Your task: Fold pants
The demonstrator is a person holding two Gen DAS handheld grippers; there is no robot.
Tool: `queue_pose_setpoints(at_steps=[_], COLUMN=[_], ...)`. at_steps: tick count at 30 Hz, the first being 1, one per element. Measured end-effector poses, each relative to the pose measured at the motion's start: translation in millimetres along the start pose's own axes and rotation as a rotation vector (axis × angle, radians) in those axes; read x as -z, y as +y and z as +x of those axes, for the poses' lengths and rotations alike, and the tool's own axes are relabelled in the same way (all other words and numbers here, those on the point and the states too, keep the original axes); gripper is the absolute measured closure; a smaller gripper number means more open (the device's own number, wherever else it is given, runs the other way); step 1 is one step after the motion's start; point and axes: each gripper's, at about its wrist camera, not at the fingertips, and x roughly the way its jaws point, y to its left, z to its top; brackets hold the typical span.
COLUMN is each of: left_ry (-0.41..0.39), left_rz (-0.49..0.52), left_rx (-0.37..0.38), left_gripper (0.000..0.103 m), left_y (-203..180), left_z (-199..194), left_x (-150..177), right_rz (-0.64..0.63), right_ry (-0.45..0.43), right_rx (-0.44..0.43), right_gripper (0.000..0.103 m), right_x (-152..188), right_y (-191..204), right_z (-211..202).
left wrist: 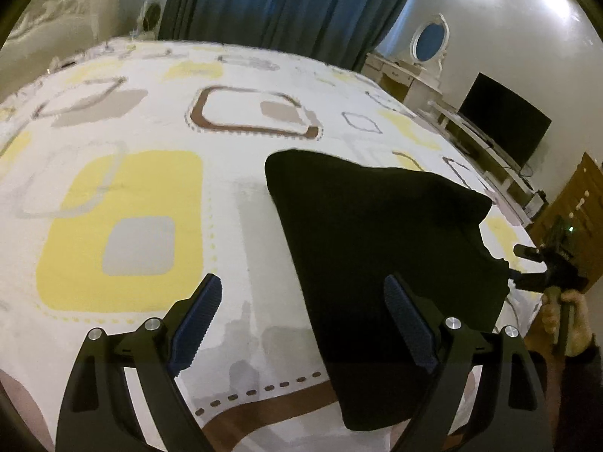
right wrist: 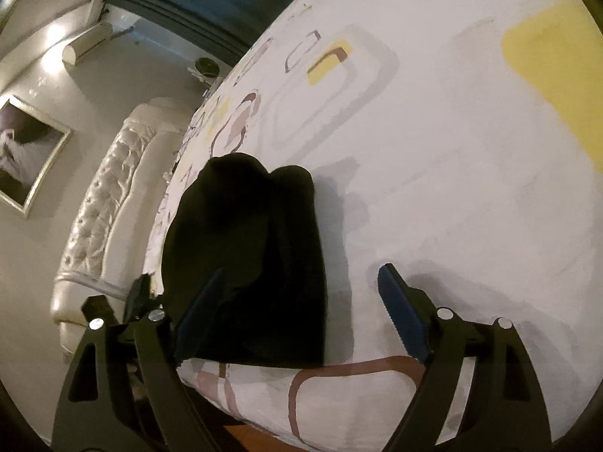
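The black pants (left wrist: 380, 256) lie folded into a compact bundle on the patterned bedspread (left wrist: 143, 196). My left gripper (left wrist: 303, 293) is open and empty, hovering just left of and above the bundle's near edge. In the right wrist view the pants (right wrist: 248, 263) lie near the bed's corner. My right gripper (right wrist: 301, 286) is open and empty, its left finger over the bundle's near edge. The right gripper also shows in the left wrist view (left wrist: 535, 263) at the bundle's far right side, held by a hand.
The bed has a white tufted headboard (right wrist: 101, 203). Blue curtains (left wrist: 286, 3) hang behind. A dresser with oval mirror (left wrist: 429, 41) and a dark TV (left wrist: 505, 120) stand to the right. A framed picture (right wrist: 26, 150) hangs on the wall. The bed's edge (right wrist: 301, 406) is close below.
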Motion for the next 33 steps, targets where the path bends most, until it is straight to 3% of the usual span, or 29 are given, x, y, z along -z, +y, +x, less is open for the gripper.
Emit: queue_pose_setpoints(at_steps=[3, 11, 12, 19, 26, 33], left_ry=[0.045, 0.263, 0.272, 0.278, 0.290, 0.286], left_rz=[-0.052, -0.287, -0.303, -0.323, -0.309, -0.293], left_rx=[0.057, 0.423, 0.441, 0.501, 0.508, 0.499], left_gripper=[0.016, 0.016, 0.016, 0.016, 0.016, 0.016], left_y=[8.4, 29.2, 29.4, 25.2, 22.5, 22.9], left_z=[12.0, 62.8, 65.5, 76.5, 79.8, 78.4], left_x=[-3.3, -2.7, -1.7, -5.6, -4.5, -3.2], right_rz=[0.011, 0.030, 0.036, 0.038, 0.008, -0.034], right_ry=[0.022, 0.089, 0.094, 0.123, 0.156, 0.233], right_rx=[-0.017, -0.065, -0.071, -0.081, -0.078, -0.163], right_gripper=[0.019, 0.018, 0.018, 0.014, 0.012, 0.012], right_x=[-0.2, -7.7, -9.3, -19.4, -28.0, -29.2], right_y=[-2.8, -6.0, -7.3, -10.7, -5.1, 6.3], right_z=[8.4, 23.2, 24.0, 33.0, 46.5, 67.0])
